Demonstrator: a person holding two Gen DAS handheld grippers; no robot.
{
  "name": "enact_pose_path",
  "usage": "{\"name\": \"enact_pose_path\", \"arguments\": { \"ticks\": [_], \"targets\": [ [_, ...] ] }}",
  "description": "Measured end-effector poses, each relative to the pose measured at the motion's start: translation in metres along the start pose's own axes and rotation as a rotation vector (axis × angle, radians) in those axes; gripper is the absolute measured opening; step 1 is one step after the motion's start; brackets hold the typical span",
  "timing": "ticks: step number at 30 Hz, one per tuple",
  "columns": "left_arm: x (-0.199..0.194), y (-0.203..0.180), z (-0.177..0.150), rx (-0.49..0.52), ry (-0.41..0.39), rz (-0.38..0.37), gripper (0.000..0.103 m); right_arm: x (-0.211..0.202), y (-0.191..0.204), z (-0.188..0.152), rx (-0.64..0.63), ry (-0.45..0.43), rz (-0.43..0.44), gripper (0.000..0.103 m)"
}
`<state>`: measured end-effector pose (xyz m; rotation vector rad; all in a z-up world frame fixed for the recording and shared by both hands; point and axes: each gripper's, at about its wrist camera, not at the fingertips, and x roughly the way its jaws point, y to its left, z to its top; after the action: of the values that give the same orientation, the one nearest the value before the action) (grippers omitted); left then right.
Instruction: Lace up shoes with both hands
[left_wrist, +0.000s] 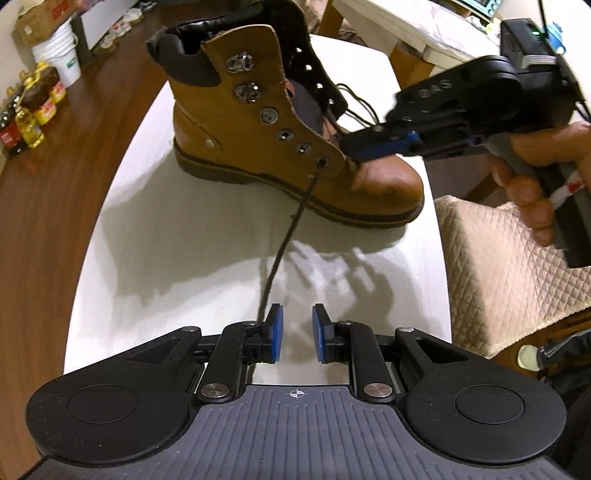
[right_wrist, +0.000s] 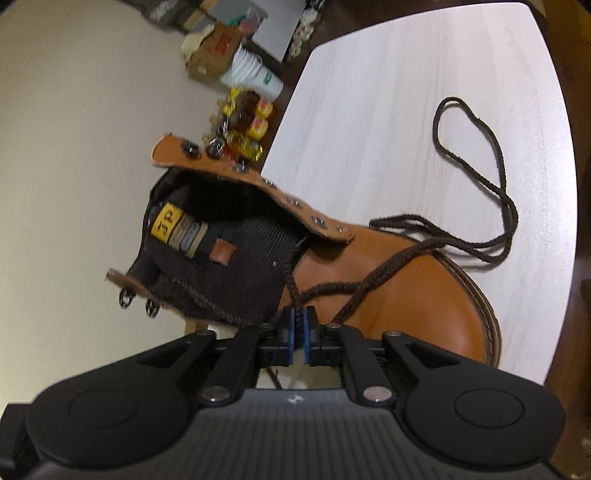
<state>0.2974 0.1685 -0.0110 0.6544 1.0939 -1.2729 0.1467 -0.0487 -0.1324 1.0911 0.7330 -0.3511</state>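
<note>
**Left gripper** (left_wrist: 297, 332): jaws parted by a clear gap, with nothing between the blue pads (left_wrist: 276, 334). It points down at the white table (left_wrist: 166, 258), on the near side of the boot (left_wrist: 258, 122) and well apart from it.

**Right gripper** (right_wrist: 298, 328): the pads stand close together, with only a narrow slit between them. A thin strand of the lace (left_wrist: 284, 236) runs in at their tips. Whether the pads press on that strand cannot be told. The tips lie at the boot's throat, where the dark mesh tongue (right_wrist: 236, 266) meets the tan toe cap (right_wrist: 406, 302). In the left wrist view a hand (left_wrist: 535, 192) holds this gripper's handle, to the right of the boot.

**Boot**: tan leather, standing upright on its sole on the table, with both flaps spread and the upper eyelets empty.

**Lace**: dark brown cord. One end leaves the boot's lowest eyelet (left_wrist: 320, 161) on the side facing the left gripper. It runs straight across the table and ends just beside the outer face of that gripper's left finger, outside the gap. The other part crosses the toe cap, then trails off the boot's far side and lies slack on the table in a long loop (right_wrist: 472, 122).

**Surroundings**: a quilted cushion (left_wrist: 509, 258) lies beyond the boot's toe, off the table edge. Bottles (left_wrist: 33, 114) and a white bucket (left_wrist: 62, 55) stand on the floor behind the boot's heel.
</note>
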Motion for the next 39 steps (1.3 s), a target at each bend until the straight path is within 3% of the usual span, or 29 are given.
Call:
{"name": "enact_pose_path", "arguments": {
  "ticks": [6, 17, 19, 20, 23, 31, 39],
  "targets": [
    [0.003, 0.002, 0.002, -0.005, -0.021, -0.004, 0.018, -0.012, 0.007, 0.01, -0.024, -0.04, -0.023, 0.018],
    [0.002, 0.003, 0.003, -0.017, -0.065, -0.015, 0.018, 0.007, 0.011, 0.029, -0.046, -0.009, -0.095, 0.018],
    [0.002, 0.004, 0.002, -0.026, -0.073, -0.017, 0.018, 0.011, 0.013, 0.03, -0.052, 0.002, -0.095, 0.014],
    [0.003, 0.005, 0.002, -0.031, -0.077, -0.017, 0.018, 0.011, 0.014, 0.03, -0.058, 0.005, -0.094, 0.003],
    [0.003, 0.007, 0.001, -0.042, -0.088, -0.022, 0.018, 0.009, 0.02, 0.028, -0.09, 0.0, -0.103, 0.003],
    [0.004, 0.011, -0.005, -0.043, -0.086, -0.024, 0.018, -0.003, 0.02, 0.01, 0.038, -0.097, -0.124, 0.003],
    [0.004, 0.017, -0.007, -0.031, -0.077, -0.02, 0.018, -0.006, 0.012, 0.015, 0.145, -0.177, -0.152, 0.003]
  ]
}}
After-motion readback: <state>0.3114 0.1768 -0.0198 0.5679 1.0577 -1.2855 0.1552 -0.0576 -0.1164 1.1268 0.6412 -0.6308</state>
